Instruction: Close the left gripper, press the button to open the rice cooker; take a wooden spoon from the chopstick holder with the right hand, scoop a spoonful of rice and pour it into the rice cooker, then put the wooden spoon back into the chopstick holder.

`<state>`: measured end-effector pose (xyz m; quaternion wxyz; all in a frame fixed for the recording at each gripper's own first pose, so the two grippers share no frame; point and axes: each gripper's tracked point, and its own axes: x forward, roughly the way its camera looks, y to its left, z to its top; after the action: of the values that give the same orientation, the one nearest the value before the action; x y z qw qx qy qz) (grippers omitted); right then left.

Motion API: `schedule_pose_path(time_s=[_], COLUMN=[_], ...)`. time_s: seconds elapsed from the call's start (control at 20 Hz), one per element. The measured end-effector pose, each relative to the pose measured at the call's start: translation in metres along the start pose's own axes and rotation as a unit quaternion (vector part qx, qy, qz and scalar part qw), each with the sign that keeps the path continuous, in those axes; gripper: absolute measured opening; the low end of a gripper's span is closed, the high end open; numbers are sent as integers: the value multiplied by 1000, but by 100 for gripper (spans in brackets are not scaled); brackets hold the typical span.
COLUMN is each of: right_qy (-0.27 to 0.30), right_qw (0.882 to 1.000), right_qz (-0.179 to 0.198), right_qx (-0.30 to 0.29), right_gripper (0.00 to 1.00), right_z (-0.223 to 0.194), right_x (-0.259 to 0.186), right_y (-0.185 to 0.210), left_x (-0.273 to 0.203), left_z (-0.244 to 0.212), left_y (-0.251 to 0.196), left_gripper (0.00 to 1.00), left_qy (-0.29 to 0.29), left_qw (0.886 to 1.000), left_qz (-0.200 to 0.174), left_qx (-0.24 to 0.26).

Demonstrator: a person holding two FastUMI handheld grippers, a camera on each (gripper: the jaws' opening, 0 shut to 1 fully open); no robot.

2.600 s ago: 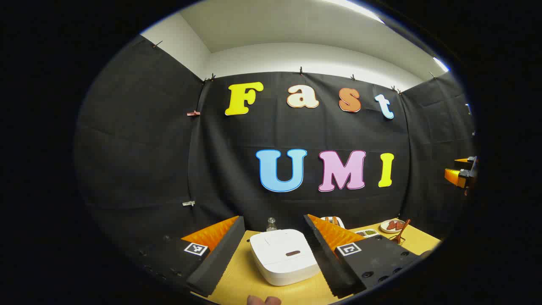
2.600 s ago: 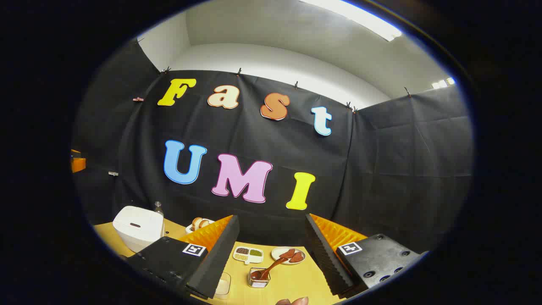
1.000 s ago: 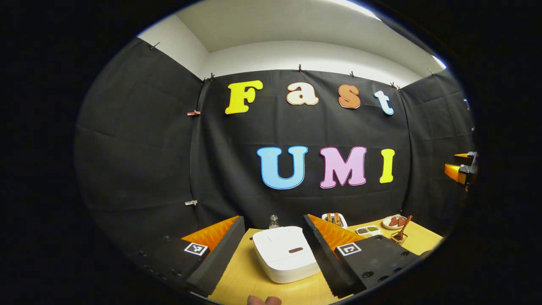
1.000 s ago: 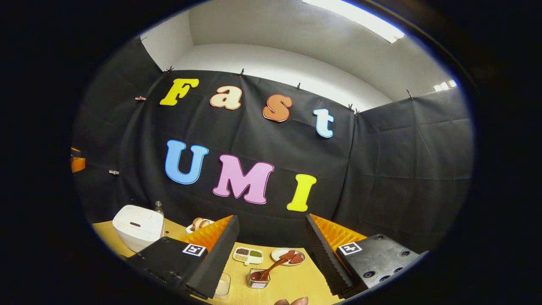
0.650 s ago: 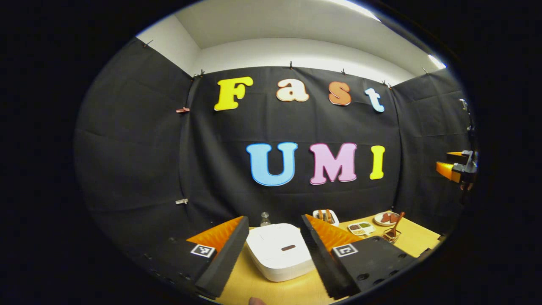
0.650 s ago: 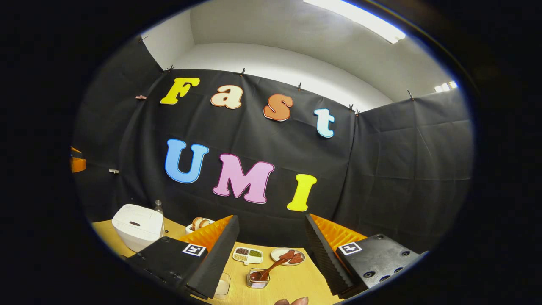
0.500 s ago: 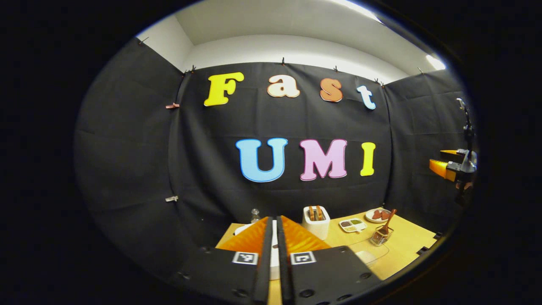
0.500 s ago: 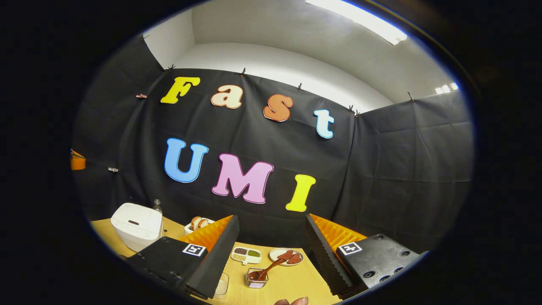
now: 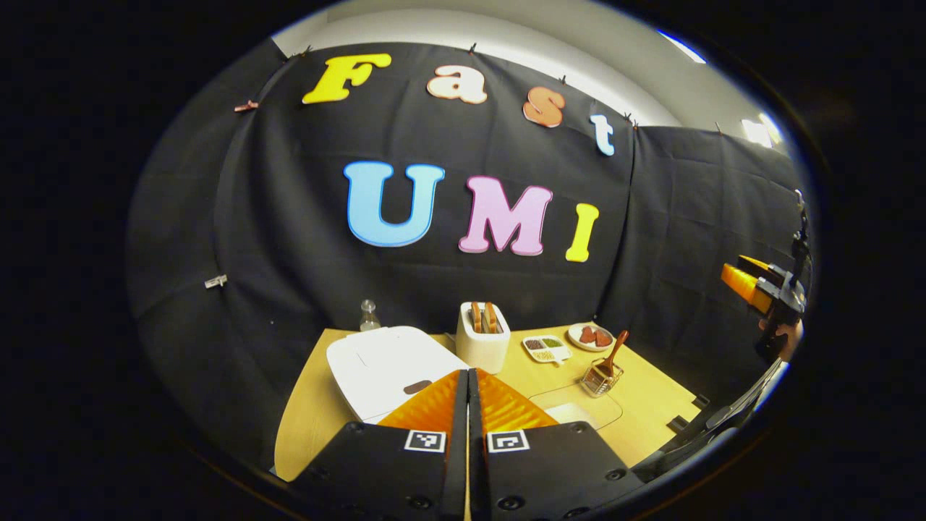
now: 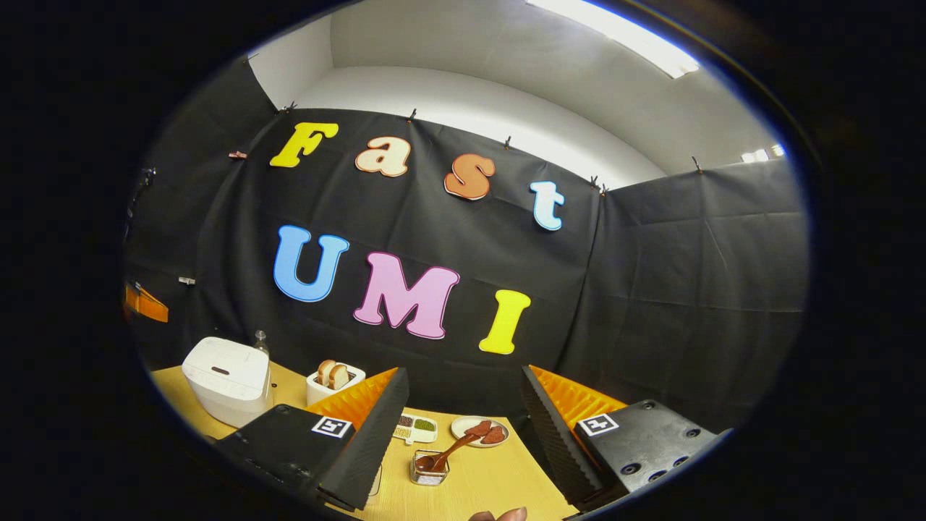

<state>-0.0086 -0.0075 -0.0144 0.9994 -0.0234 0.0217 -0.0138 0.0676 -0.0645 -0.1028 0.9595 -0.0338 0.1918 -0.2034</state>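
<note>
In the left gripper view, the left gripper [image 9: 467, 405] sits at 6 o'clock with its two fingers pressed flat together, nothing between them, held above the wooden table [image 9: 307, 412] and pointing over the near edge of the rice cooker [image 9: 383, 365]. The cooker lies at about 7 o'clock of the table's middle, lid down, its dark oval button [image 9: 417, 387] just left of the fingertips. At 12 o'clock from the fingers stands a toaster [image 9: 482, 344] with bread in it. Toward 3 o'clock the wire holder [image 9: 599, 376] carries the wooden spoon [image 9: 615, 351], leaning. At the far 3 o'clock edge the right gripper [image 9: 752, 284] hangs in the air, a hand [image 9: 785, 336] below it.

In the right gripper view, its fingers stand wide apart, empty, with holder and spoon on the table between them. No readable writing shows on any object.
</note>
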Motion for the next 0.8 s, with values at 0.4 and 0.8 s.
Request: schedule_pose_path(time_s=[0.4,0.8], right_qy=[21,28], right_qw=[1000,998], right_qz=[-19,-39], right_qx=[-12,-28], right_gripper=[97,97], right_z=[-17,-18], right_x=[5,9], right_y=[4,11], left_x=[87,156], left_z=[-38,-89], left_y=[33,69], left_gripper=[7,7], left_qy=[87,194], left_qw=[995,978], left_qz=[-42,-71], left_qx=[13,19])
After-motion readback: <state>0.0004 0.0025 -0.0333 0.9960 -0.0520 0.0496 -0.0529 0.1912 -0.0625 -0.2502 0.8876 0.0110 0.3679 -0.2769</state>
